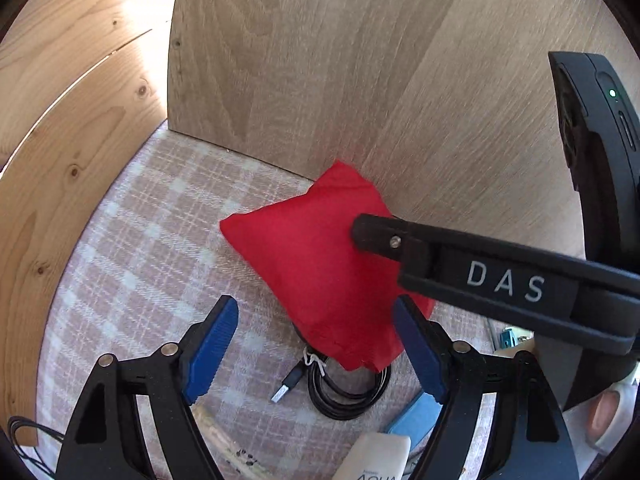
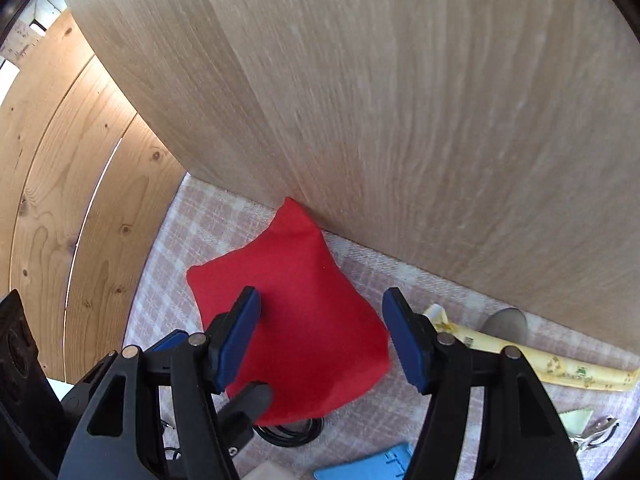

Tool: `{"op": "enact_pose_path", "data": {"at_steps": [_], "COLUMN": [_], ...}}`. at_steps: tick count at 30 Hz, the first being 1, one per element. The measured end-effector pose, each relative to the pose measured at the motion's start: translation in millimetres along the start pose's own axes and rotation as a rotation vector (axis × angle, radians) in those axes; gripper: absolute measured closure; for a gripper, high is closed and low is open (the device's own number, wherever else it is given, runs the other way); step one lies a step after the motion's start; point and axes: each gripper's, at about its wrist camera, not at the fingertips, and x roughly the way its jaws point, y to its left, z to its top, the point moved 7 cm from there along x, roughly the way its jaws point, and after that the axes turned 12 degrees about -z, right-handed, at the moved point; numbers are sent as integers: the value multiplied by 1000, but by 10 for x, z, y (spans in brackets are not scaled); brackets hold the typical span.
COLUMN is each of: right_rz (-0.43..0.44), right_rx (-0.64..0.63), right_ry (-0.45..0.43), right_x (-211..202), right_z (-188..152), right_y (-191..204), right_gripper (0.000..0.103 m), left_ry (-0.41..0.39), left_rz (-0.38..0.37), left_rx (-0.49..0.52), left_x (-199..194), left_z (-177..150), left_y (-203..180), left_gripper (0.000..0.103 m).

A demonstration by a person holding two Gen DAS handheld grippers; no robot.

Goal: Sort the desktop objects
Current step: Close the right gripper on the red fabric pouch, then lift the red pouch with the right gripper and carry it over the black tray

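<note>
A red cloth pouch [image 1: 312,264] lies on the checked tablecloth [image 1: 140,264] with one corner against an upright wooden board [image 1: 360,80]. My left gripper [image 1: 316,352] hangs open above the pouch's near end and touches nothing. A coiled black USB cable [image 1: 348,400] sticks out from under the pouch. One black finger of the right gripper [image 1: 500,276], marked DAS, reaches across the pouch from the right. In the right wrist view the right gripper [image 2: 322,342] is open and straddles the red pouch [image 2: 304,320] from above, pads apart from the cloth.
A blue flat item [image 1: 416,420] and a white tube [image 1: 376,460] lie near the front. Right of the pouch are a yellow patterned strip [image 2: 540,360], a grey round object [image 2: 506,324], a green cloth scrap [image 2: 576,416] and a metal clip [image 2: 596,432]. Pine planks [image 2: 80,200] close off the left.
</note>
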Motion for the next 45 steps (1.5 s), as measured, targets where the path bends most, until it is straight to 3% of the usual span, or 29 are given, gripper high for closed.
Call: {"op": "enact_pose_path", "data": {"at_steps": [3,16,30,31,33,39,45], "right_rz": [21,91,74,68,52,11,-52], "right_rx": [11,74,153,165,180,260,375], "right_ry": [15,68,-53,-64,-80,-137,-185], "right_x": [47,-32,-1034,-1110,-1255,-1717,-2205], "right_z": [-9,-331,-990,-1044,-1173,-1646,-2284], "right_y": [24,-40,-616,-675,-798,-1285,-2027], "right_gripper": [39,39,39,39,39,39,39], "left_ry": [15,36,35,39,49,83,152], "left_rz": [-39,-80,-176,-182,-200,-255,-342], "left_rx": [-3,75,246,265,294,412,541], "left_x": [66,-89,-646,-626,-637,-703,-775], "left_z": [-3,-242,-824,-666,-721,-1297,-1946], "left_y": [-37,-412,-1566,-1499,-1591,-2232,-2994], "left_gripper": [41,48,48,48,48,48,48]}}
